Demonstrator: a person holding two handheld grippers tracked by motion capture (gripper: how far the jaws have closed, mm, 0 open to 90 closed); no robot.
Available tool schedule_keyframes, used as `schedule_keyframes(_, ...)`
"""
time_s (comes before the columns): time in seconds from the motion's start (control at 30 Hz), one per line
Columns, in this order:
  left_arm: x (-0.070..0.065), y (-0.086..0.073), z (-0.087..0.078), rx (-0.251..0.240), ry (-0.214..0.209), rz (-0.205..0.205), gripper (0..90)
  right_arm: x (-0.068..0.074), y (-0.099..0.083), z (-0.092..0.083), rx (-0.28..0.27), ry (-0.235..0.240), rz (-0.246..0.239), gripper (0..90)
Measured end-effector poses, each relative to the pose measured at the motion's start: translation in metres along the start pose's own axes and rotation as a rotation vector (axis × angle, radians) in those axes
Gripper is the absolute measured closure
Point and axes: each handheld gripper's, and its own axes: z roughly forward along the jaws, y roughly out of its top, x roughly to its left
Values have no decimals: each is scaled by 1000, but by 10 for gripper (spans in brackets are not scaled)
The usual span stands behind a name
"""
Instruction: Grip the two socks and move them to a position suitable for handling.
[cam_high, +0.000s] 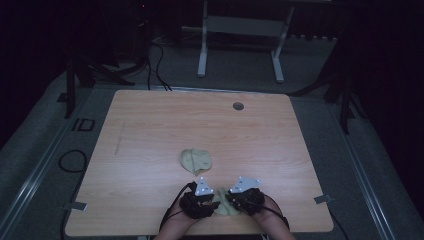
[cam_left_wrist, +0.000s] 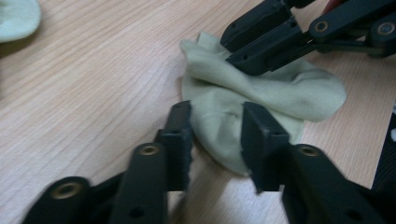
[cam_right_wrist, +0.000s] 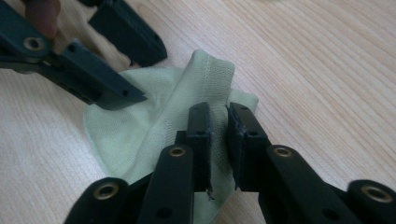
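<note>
The right claw (cam_right_wrist: 218, 123) pinches a raised fold of a pale green sock (cam_right_wrist: 140, 126), its jaws nearly together with cloth between them. Just beside it, the left claw (cam_left_wrist: 215, 133) straddles the other end of the same sock (cam_left_wrist: 261, 93), jaws part spread and cloth between them, not clearly pressing. The sock lies bunched on the counter (cam_high: 150, 130) directly under both claws; a second sock (cam_high: 196, 161) sits farther out, beyond them. Risks, as I judge them: the thin knit may slip from the right claw's shallow bite, and the left claw may close on one layer alone, or scrape the counter.
</note>
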Motion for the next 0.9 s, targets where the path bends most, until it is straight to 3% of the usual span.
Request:
schedule_keyframes(0.13, -2, 1, 3, -2, -7, -8, 847, 2, -1, 0, -12, -18, -4, 828)
schedule_keyframes(0.17, -2, 1, 4, -3, -7, -8, 858, 3, -1, 0, -13, -21, -3, 833)
schedule_keyframes(0.33, -2, 1, -4, -25, -3, -9, 875, 2, 1, -7, -32, -31, 15, 869)
schedule_keyframes(0.53, 7, 3, -28, -34, 8, 5, 876, -5, 6, -38, -106, -36, 49, 874)
schedule_keyframes(0.63, 12, 2, -41, -23, -19, 8, 876, -8, 4, -52, -123, -40, 63, 874)
schedule_keyframes(0.67, 15, 2, -45, -20, -61, 2, 875, -9, 3, -55, -119, -38, 69, 874)
schedule_keyframes(0.77, 20, 1, -52, -6, -72, 17, 875, -11, -2, -61, -126, -37, 89, 874)
schedule_keyframes(0.83, 29, -2, -54, 32, -85, 34, 874, -17, -9, -63, -113, -47, 113, 874)
schedule_keyframes(0.9, 33, -5, -51, 50, -64, 39, 873, -21, -14, -60, -98, -43, 131, 873)
